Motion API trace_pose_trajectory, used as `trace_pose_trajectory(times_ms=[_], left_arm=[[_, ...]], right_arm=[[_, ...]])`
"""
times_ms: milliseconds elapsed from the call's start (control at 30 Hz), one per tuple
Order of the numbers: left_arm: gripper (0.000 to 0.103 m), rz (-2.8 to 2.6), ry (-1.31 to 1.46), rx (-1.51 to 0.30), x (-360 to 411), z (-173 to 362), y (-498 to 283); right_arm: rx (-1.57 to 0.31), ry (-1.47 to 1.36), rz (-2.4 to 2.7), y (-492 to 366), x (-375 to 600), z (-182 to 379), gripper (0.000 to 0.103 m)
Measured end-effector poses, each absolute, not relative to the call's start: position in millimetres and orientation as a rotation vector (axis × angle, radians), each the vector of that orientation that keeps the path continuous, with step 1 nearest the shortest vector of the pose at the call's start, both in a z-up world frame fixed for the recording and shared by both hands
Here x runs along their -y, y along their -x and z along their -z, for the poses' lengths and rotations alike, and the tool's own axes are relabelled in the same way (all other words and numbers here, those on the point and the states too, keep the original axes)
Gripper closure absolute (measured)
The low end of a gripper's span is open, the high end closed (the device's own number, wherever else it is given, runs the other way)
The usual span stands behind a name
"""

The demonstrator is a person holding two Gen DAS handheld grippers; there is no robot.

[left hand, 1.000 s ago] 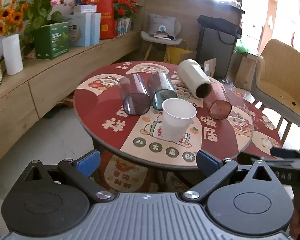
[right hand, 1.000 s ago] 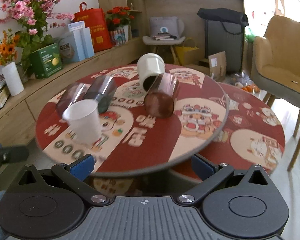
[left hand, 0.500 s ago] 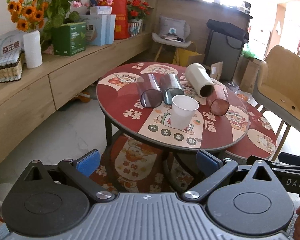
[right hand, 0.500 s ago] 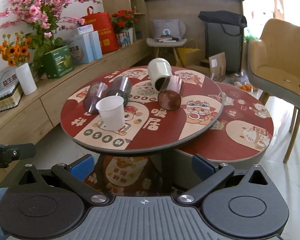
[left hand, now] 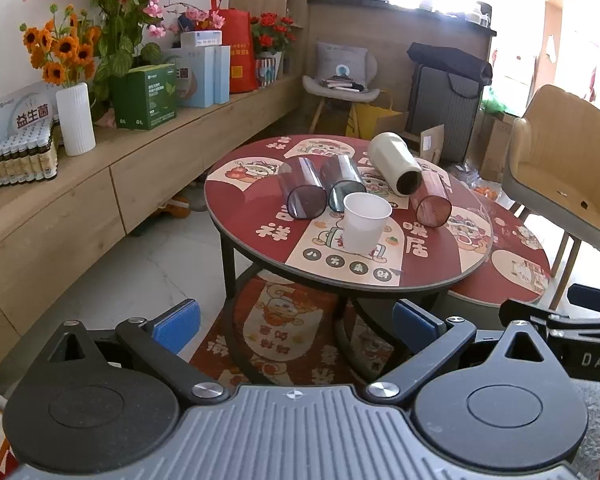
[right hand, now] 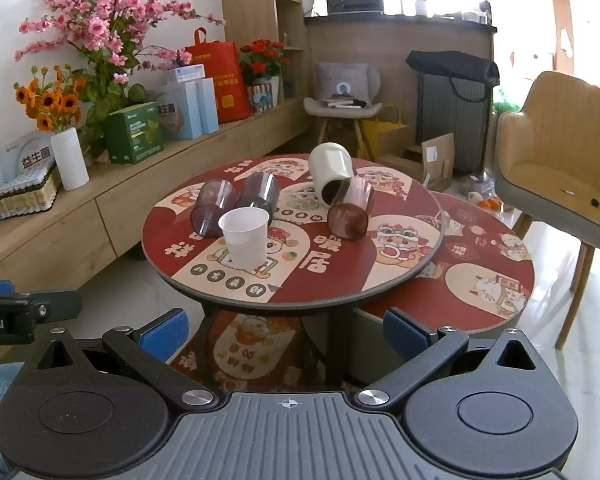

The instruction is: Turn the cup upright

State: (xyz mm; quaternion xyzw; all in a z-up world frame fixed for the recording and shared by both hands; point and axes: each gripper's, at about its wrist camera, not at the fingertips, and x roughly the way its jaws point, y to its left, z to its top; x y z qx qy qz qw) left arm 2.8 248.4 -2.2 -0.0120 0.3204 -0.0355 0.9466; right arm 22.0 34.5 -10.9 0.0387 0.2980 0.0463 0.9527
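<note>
A white paper cup (left hand: 365,222) (right hand: 245,236) stands upright near the front of a round red table (left hand: 260,216) (right hand: 404,256). Behind it lie on their sides a purple clear cup (left hand: 301,193) (right hand: 212,212), a dark grey clear cup (left hand: 342,186) (right hand: 259,197), a cream cup (left hand: 394,162) (right hand: 331,172) and a brown clear cup (left hand: 431,200) (right hand: 351,212). My left gripper (left hand: 296,328) and right gripper (right hand: 286,334) are both open and empty, held well back from the table, below its top.
A lower round table (left hand: 520,256) (right hand: 496,280) adjoins on the right, with a tan armchair (left hand: 564,168) (right hand: 560,152) beyond. A long wooden cabinet (left hand: 60,208) with boxes, a white vase (left hand: 75,120) and flowers runs along the left. Tiled floor lies between.
Both grippers have pulled back and down from the table, so it looks smaller and farther. The cups have not moved. Both grippers stay open.
</note>
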Motion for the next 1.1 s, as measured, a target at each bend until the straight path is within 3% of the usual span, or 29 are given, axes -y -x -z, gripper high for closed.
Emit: trace_pose_trajectory(times_ms=[1100], left_arm=[[0.0, 0.028, -0.014, -0.656, -243.7, 1.1, 12.7]], right_arm=[[-0.61, -0.095, -0.083, -0.4, -32.8, 13.0, 0.0]])
